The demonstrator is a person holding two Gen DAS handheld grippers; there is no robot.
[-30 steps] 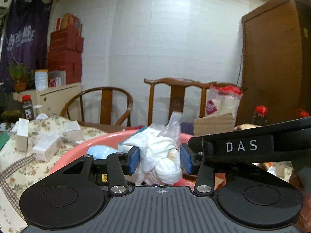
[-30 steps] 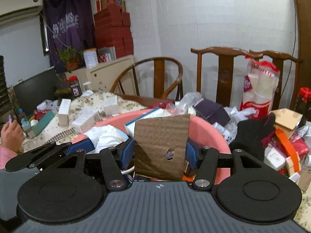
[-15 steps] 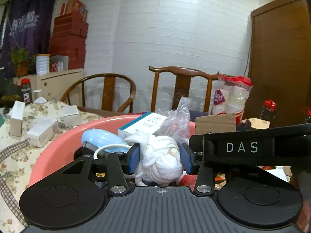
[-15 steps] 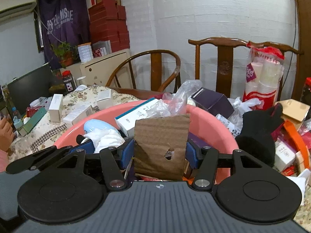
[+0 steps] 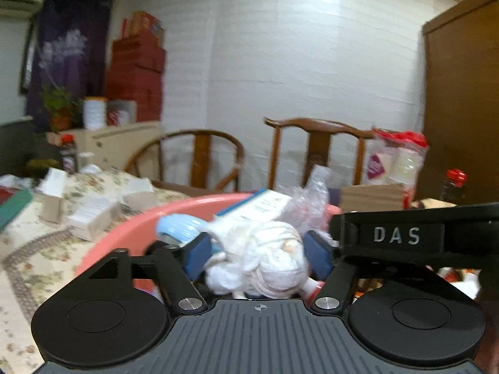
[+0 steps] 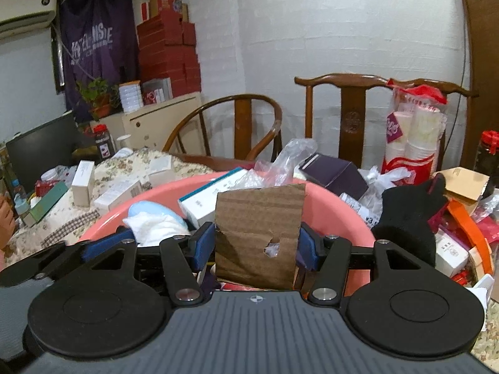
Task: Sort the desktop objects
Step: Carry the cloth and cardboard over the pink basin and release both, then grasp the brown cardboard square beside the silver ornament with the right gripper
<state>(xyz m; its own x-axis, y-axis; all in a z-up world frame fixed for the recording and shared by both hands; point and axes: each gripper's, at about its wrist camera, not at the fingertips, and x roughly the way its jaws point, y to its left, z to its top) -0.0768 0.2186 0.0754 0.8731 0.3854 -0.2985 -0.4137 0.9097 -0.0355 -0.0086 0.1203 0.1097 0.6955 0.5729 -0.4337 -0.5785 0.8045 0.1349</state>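
Observation:
A pink basin (image 5: 187,205) holds a blue-and-white box (image 5: 259,202), a pale blue object (image 5: 177,227) and crumpled clear plastic (image 5: 308,205). My left gripper (image 5: 259,252) hangs over the basin with its jaws opening. A white cloth bundle (image 5: 265,265) lies between its blue pads, which stand beside it without squeezing. My right gripper (image 6: 255,243) is shut on a brown cardboard piece (image 6: 259,215), upright over the basin (image 6: 343,208). The white bundle (image 6: 156,222) also shows there, next to a blue finger (image 6: 103,244) of the left gripper.
White boxes (image 6: 82,182) lie on the floral tablecloth (image 6: 140,159) to the left. On the right are a black glove (image 6: 405,218), a purple box (image 6: 333,171), a bag of cups (image 6: 411,137) and small packets. Two wooden chairs (image 6: 243,124) stand behind the table.
The left jaws have widened around the white cloth bundle, which now sits loose between the pads. The right gripper has sunk slightly over the basin, still holding the cardboard.

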